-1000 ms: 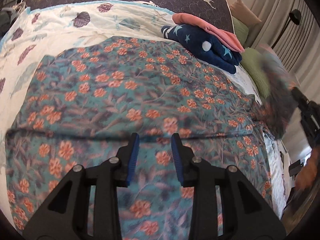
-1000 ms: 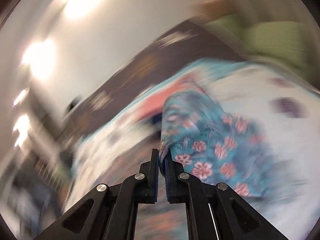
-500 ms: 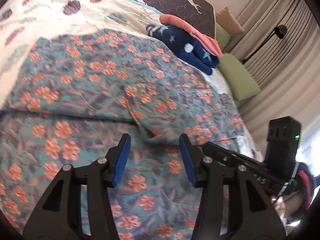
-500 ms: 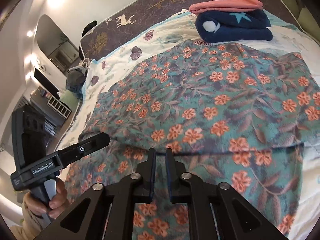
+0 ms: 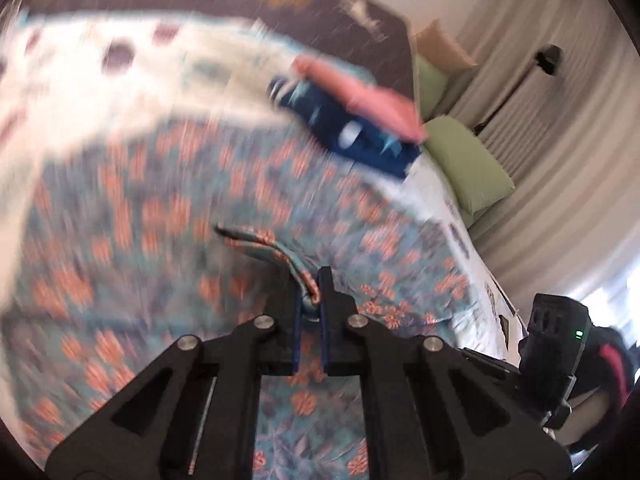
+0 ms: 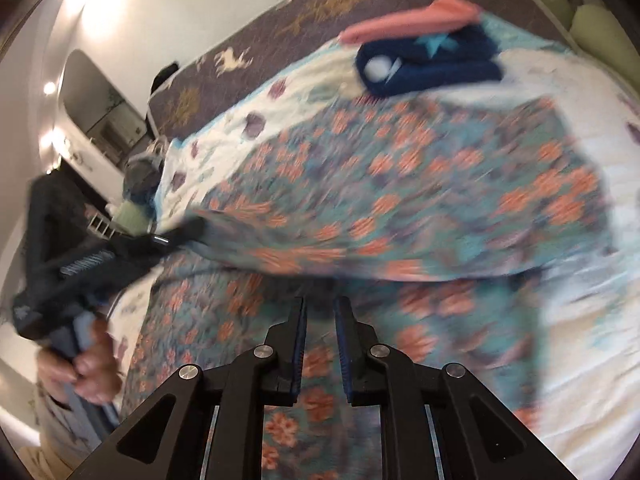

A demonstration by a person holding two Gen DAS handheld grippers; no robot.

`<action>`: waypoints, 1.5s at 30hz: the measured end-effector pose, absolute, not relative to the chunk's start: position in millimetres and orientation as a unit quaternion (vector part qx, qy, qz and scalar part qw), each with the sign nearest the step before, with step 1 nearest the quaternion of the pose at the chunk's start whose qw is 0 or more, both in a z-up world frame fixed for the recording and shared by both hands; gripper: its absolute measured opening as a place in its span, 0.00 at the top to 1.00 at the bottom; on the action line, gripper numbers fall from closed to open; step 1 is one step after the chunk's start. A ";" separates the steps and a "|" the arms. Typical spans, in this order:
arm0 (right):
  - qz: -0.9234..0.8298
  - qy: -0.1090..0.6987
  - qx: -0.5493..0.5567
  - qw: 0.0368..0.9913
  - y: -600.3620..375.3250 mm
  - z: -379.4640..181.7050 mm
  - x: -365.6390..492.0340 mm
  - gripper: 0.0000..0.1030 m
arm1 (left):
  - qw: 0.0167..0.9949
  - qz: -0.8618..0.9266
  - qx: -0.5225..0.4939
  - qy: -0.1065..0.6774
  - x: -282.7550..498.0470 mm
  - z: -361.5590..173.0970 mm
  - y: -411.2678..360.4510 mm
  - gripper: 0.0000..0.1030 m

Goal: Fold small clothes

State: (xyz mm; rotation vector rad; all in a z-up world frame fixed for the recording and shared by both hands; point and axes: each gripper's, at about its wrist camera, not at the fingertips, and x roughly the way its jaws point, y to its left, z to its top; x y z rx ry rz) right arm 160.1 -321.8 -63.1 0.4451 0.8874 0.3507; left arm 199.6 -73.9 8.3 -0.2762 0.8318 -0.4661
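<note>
A teal garment with orange flowers (image 5: 168, 216) lies spread on the bed; it also fills the right wrist view (image 6: 420, 184). My left gripper (image 5: 310, 300) is shut on a pinched fold of this floral garment and lifts its edge. It shows from the side in the right wrist view (image 6: 188, 230), pulling the cloth's corner. My right gripper (image 6: 320, 320) stands slightly open and empty just above the floral cloth. Both views are blurred by motion.
A folded navy star garment (image 5: 352, 140) with a folded pink one (image 5: 360, 96) on top lies at the far side of the white patterned bedspread (image 6: 592, 344). Green pillows (image 5: 468, 164), a dark headboard (image 6: 320, 12) and curtains stand beyond.
My left gripper has closed on a fold of the floral garment and lifted it. My right gripper has let go of the cloth and opened slightly.
</note>
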 end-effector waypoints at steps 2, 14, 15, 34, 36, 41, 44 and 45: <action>0.146 0.408 0.223 0.873 -341.4 -53.1 158.0 0.74 | 0.895 -0.217 -0.121 0.371 202.3 32.1 -68.1 0.92; 0.041 0.440 0.191 0.876 -382.7 -66.5 158.1 0.51 | 0.918 -0.077 -0.127 0.369 209.4 -10.3 50.2 0.92; 0.039 0.448 0.190 0.873 -380.2 -71.7 160.9 0.51 | 0.916 -0.080 -0.126 0.373 208.3 -16.2 51.2 0.92; 0.032 0.440 0.182 0.879 -375.3 -74.4 173.3 0.50 | 0.848 -0.112 -0.229 0.464 257.2 -65.7 84.4 0.43; 0.032 0.440 0.182 0.879 -375.3 -74.6 173.5 0.50 | 0.832 -0.118 -0.258 0.477 275.6 -72.3 88.6 0.49; 0.031 0.440 0.168 0.881 -372.6 -72.2 176.9 0.50 | 0.862 -0.100 -0.221 0.445 284.5 -50.3 82.9 0.97; 0.030 0.439 0.151 0.885 -369.4 -68.8 180.9 0.50 | 0.899 -0.113 -0.194 0.376 266.6 -17.2 80.8 0.97; 0.030 0.439 0.147 0.886 -368.7 -68.1 182.8 0.50 | 0.912 -0.107 -0.174 0.355 260.7 -8.8 79.8 0.97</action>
